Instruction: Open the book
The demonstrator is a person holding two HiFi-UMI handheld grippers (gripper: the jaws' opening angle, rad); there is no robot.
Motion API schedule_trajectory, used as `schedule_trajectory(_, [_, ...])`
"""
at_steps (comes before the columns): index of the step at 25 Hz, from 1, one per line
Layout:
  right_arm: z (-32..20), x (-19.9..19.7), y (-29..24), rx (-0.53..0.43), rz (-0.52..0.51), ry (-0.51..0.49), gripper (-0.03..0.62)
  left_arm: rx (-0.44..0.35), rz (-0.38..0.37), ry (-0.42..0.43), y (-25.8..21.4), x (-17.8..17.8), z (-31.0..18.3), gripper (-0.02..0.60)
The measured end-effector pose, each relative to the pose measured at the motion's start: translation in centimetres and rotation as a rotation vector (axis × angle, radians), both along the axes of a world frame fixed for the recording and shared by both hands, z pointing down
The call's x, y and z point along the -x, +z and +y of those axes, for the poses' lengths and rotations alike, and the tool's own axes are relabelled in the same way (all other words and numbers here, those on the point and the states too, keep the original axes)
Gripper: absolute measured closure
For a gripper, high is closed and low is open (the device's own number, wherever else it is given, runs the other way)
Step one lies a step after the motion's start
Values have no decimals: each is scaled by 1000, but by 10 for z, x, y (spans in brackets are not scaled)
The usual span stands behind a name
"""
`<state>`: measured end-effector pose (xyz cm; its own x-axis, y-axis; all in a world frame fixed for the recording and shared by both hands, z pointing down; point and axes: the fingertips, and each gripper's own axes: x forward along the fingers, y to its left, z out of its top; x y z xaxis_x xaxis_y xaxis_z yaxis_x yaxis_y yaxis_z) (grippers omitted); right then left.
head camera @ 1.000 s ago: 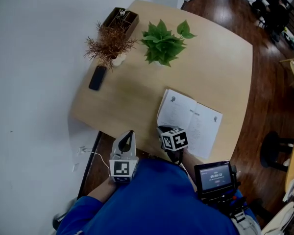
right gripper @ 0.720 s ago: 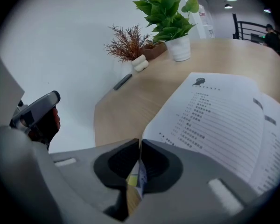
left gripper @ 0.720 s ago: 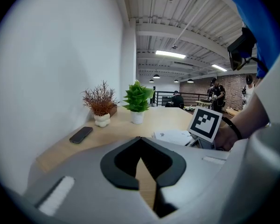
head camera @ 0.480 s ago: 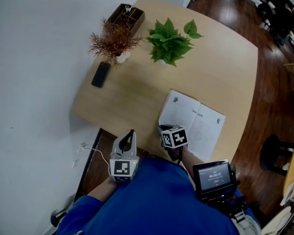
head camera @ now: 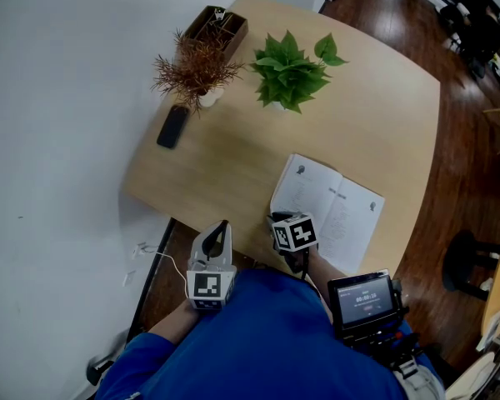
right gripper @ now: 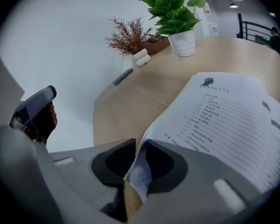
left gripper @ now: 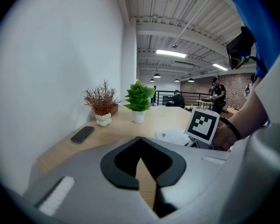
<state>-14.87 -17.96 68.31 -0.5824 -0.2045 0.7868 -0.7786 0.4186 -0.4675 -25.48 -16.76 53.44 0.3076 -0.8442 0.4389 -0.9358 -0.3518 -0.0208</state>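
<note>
The book (head camera: 332, 209) lies open and flat on the worktop (head camera: 233, 161), close to its near edge and towards the right corner, with the printed pages facing up. The right gripper (right gripper: 138, 148) is at the near left corner of the book and points down at it. The corner of one page (right gripper: 140, 174) stands curled up between its jaws. These jaws are opening: the paper leans against the right jaw and a narrow gap shows on its other side, so they are releasing the page and do not clamp it.

The left gripper (left gripper: 140, 141) hangs at the near edge of the worktop, to the left of the book and apart from it. Its jaws are closed together at the tips and nothing is between them.

A green plant (head camera: 290, 69) in a white pot stands in the far part of the worktop. A dry plant (head camera: 196, 67) is beside it, nearer to the left edge. A wooden box (head camera: 217, 25) sits at the far left corner, and a dark phone (head camera: 173, 127) lies flat by the left edge, just in front of the dry plant
</note>
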Motion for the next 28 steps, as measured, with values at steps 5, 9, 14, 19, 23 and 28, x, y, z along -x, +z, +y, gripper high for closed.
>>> schedule_trajectory(5, [0, 1, -1, 0, 4, 1, 515, -5, 7, 1, -3, 0, -1, 574])
schedule_trajectory(9, [1, 2, -1, -1, -3, 2, 505, -10, -2, 14, -1, 0, 0, 575])
schedule_trajectory(14, [3, 4, -6, -6, -13, 8, 478, -3, 18, 16, -9, 0, -1, 575])
schedule_trajectory(19, [3, 7, -9, -4, -39, 15, 452, -12, 20, 24, -9, -1, -4, 575])
schedule_trajectory(23, [1, 10, -10, -7, -48, 12, 450, -1, 16, 31, -2, 0, -3, 574])
schedule_trajectory(28, [0, 9, -11, -12, -51, 26, 450, 0, 10, 44, -2, -1, -6, 575])
